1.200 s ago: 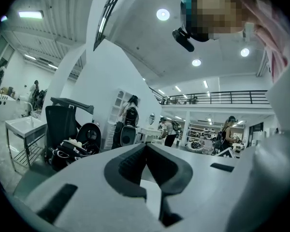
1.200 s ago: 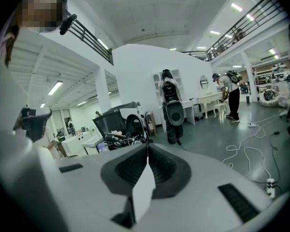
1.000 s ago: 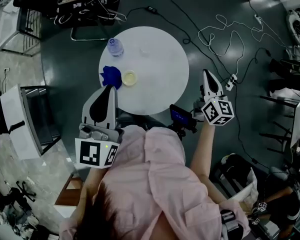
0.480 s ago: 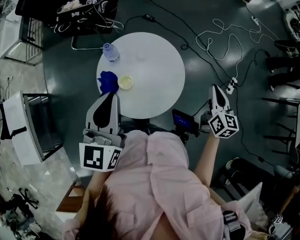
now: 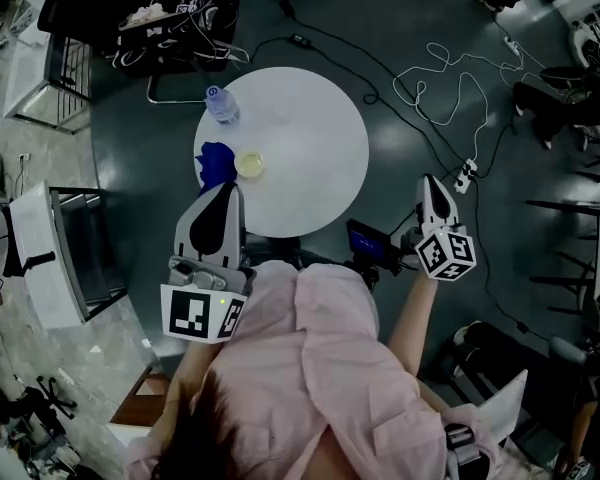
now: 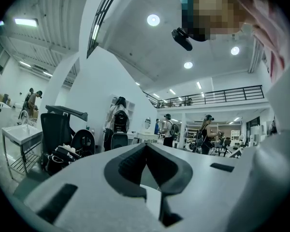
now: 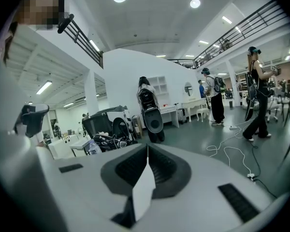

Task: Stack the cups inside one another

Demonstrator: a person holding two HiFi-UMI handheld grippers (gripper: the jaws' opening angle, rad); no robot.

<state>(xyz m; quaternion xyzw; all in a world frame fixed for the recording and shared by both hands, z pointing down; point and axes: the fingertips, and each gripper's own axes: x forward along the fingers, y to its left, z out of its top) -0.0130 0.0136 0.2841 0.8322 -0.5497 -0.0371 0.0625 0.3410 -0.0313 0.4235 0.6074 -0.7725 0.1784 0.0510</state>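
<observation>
A round white table point(image 5: 310, 168) stands in front of me in the head view. On its left side sit a small pale yellow cup point(image 5: 250, 164) and, touching it on the left, a blue item point(image 5: 215, 160) whose shape I cannot make out. A faint clear cup point(image 5: 280, 116) may stand farther back. My left gripper point(image 5: 224, 188) is shut and empty, its tip just over the table's near left edge, below the blue item. My right gripper point(image 5: 432, 180) is also shut and empty, off the table to the right, above the floor. Both gripper views show the jaws closed on nothing.
A water bottle point(image 5: 221, 105) stands at the table's far left rim. A small black device with a lit screen point(image 5: 365, 238) sits between table and body. Cables point(image 5: 450, 78) and a power strip point(image 5: 465, 173) lie on the floor. A loaded black cart point(image 5: 170, 13) stands behind.
The view has shifted a little and the right gripper has drifted slightly down and right, away from the table. Both grippers stay shut and the cups have not moved.
</observation>
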